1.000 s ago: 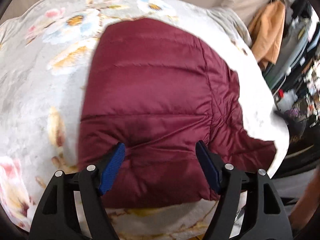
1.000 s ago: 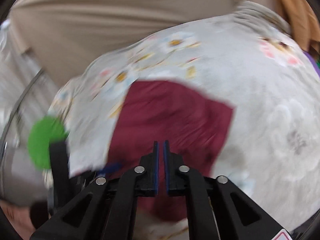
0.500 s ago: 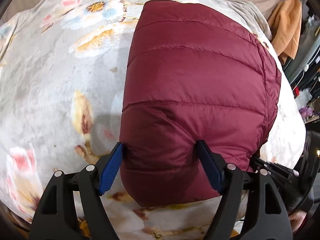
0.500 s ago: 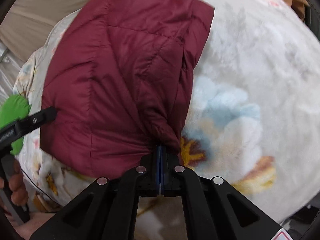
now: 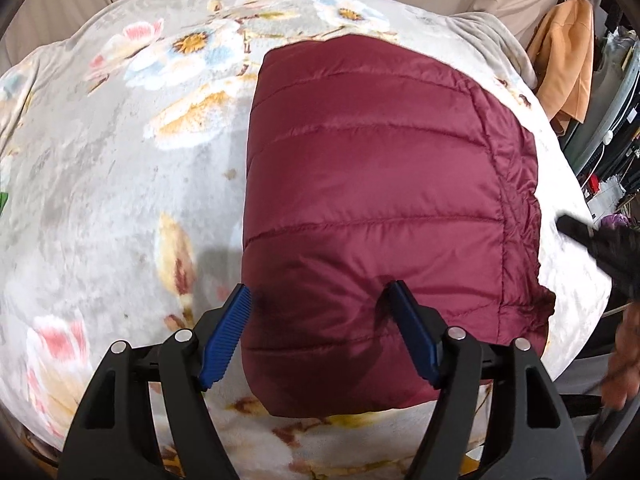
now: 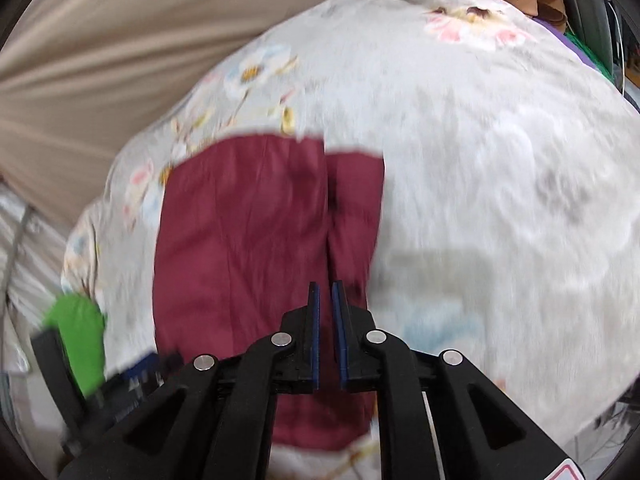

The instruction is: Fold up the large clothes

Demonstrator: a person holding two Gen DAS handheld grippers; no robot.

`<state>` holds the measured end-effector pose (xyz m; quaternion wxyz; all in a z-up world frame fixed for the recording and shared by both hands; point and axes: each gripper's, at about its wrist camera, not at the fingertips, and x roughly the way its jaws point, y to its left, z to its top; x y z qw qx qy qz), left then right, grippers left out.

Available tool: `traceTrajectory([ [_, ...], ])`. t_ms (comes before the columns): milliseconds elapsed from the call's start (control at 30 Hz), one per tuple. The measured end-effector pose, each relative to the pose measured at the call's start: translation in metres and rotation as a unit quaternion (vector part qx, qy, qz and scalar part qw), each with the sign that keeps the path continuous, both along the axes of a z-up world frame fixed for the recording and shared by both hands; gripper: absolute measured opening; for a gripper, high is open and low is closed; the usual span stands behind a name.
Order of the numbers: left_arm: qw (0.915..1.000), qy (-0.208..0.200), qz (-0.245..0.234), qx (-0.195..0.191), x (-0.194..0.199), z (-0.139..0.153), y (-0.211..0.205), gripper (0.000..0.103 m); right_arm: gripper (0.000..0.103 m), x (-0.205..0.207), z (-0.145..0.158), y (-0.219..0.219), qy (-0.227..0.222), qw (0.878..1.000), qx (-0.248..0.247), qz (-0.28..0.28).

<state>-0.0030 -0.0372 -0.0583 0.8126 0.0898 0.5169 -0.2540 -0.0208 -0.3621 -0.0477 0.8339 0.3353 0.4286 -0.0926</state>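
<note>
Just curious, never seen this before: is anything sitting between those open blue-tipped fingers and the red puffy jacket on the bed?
Nothing visible. The left gripper is open directly over the near end of the maroon jacket, which lies alone on the floral blanket.

Floral fleece blanket covers the work surface. Beige curtain hangs just behind the blanket's far edge. Orange garment hangs beside the blanket's far right corner; cluttered shelving right of blanket.
</note>
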Motion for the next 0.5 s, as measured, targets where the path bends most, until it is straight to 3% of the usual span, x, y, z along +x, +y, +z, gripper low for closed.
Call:
traceTrajectory([
  [67,1.0000,-0.003,0.002,-0.006,0.003,0.006,-0.001,0.069,0.018,0.013,0.004,-0.011,-0.007,1.000,-0.002,-0.009],
  [167,0.9996,-0.003,0.008,-0.026,0.008,0.016,-0.002,0.070,0.041,0.032,0.007,-0.022,-0.010,1.000,-0.008,-0.028],
  [333,0.9994,0.002,0.008,-0.034,0.015,0.022,-0.013,0.070,0.044,0.065,-0.009,-0.029,0.006,1.000,0.009,-0.021],
  [367,0.9994,0.003,0.008,-0.034,0.017,0.021,-0.016,0.070,0.042,0.074,-0.015,-0.029,0.014,1.000,0.014,-0.013],
  [467,0.9997,0.003,0.002,-0.023,0.018,0.017,-0.024,0.070,0.003,0.082,-0.014,-0.026,-0.007,1.000,0.015,0.008],
  [500,0.9998,0.004,0.000,-0.017,0.019,0.014,-0.026,0.070,0.003,0.084,-0.009,-0.022,-0.017,1.000,0.012,0.016],
])
